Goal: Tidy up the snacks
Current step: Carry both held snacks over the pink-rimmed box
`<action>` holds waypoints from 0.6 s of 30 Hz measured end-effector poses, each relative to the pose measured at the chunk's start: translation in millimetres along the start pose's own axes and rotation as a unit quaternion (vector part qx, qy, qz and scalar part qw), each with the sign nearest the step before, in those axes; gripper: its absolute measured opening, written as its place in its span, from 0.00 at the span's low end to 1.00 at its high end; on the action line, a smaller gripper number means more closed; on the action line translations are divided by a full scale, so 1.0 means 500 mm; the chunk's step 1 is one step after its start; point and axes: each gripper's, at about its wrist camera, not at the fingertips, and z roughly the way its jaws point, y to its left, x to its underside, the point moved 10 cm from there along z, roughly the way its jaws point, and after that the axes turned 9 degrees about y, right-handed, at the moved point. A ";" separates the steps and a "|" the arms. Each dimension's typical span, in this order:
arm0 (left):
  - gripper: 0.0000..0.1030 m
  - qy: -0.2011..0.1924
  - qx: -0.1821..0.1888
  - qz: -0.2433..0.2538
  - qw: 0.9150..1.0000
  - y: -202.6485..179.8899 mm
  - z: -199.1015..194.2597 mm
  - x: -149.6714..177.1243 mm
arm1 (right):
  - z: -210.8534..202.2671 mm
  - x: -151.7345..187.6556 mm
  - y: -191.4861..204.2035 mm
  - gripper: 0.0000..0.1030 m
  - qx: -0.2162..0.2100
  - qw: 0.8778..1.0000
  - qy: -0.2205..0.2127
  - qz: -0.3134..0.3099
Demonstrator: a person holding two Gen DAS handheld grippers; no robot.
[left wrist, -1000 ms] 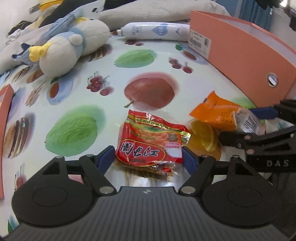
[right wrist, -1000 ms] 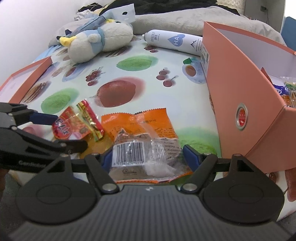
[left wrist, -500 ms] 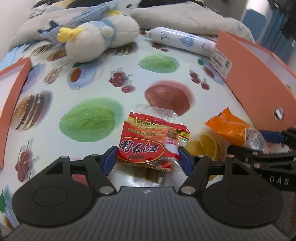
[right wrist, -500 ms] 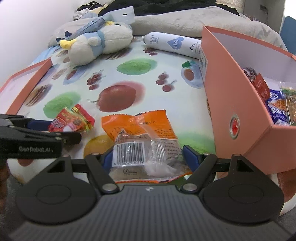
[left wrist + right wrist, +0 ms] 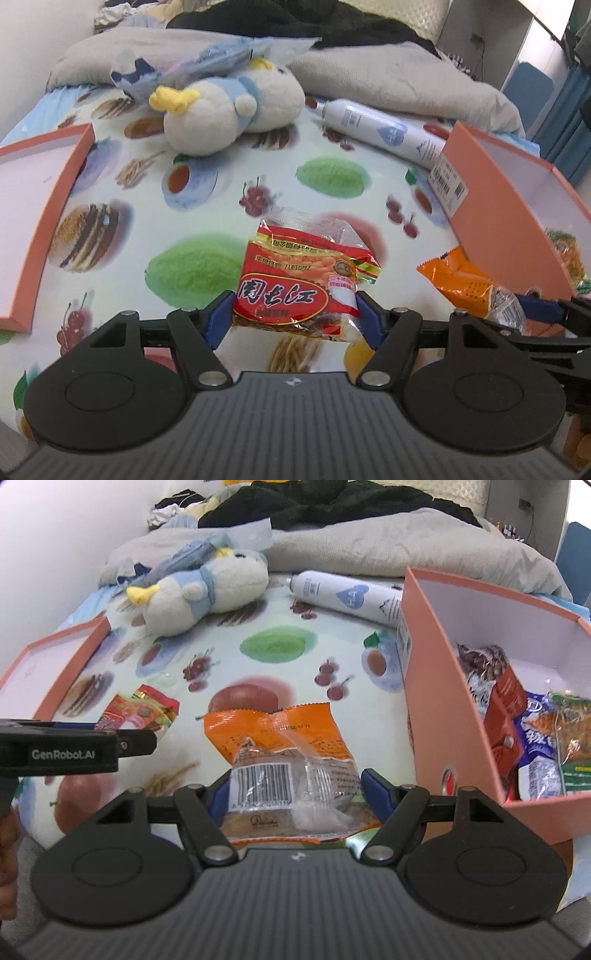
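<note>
Left wrist view: the left gripper (image 5: 295, 312), jaws just narrowed onto the crinkly red plastic snack packet (image 5: 301, 286), has raised it off the fruit-print sheet (image 5: 207, 206).

Right wrist view: the right gripper (image 5: 293, 786), its jaws likewise just closing, has lifted the orange foil snack bag (image 5: 284, 753) (the open salmon cardboard box (image 5: 432, 701) sits alongside, probably next).

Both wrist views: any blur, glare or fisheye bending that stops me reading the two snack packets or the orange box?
Left wrist view: sharp; red packet print readable, orange box wall bows with fisheye, frame edges soften. Right wrist view: sharp; orange packet barcode clear, mild sheen on its clear film, box contents readable, bright window glare top right only.
</note>
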 end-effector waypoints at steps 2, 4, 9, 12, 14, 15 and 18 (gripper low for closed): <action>0.71 -0.008 0.002 -0.004 1.000 -0.003 -0.015 -0.014 | -0.013 -0.010 -0.003 0.71 -0.003 1.000 -0.004 0.006; 0.71 -0.016 0.006 -0.003 1.000 -0.009 -0.031 -0.029 | -0.028 -0.021 -0.005 0.71 -0.003 1.000 -0.011 0.009; 0.71 -0.041 0.010 0.003 0.999 -0.025 -0.079 -0.064 | -0.078 -0.055 -0.016 0.68 -0.004 0.999 -0.035 0.019; 0.71 -0.054 0.014 0.003 0.998 -0.037 -0.108 -0.089 | -0.111 -0.076 -0.027 0.67 -0.008 0.998 -0.052 0.028; 0.71 -0.065 0.019 0.000 0.998 -0.046 -0.128 -0.108 | -0.131 -0.091 -0.036 0.66 -0.009 0.997 -0.063 0.033; 0.71 -0.070 0.023 0.000 0.997 -0.051 -0.138 -0.117 | -0.139 -0.098 -0.039 0.66 -0.008 0.997 -0.068 0.035; 0.71 -0.082 0.033 0.003 0.996 -0.071 -0.162 -0.146 | -0.166 -0.117 -0.054 0.64 -0.002 0.996 -0.087 0.037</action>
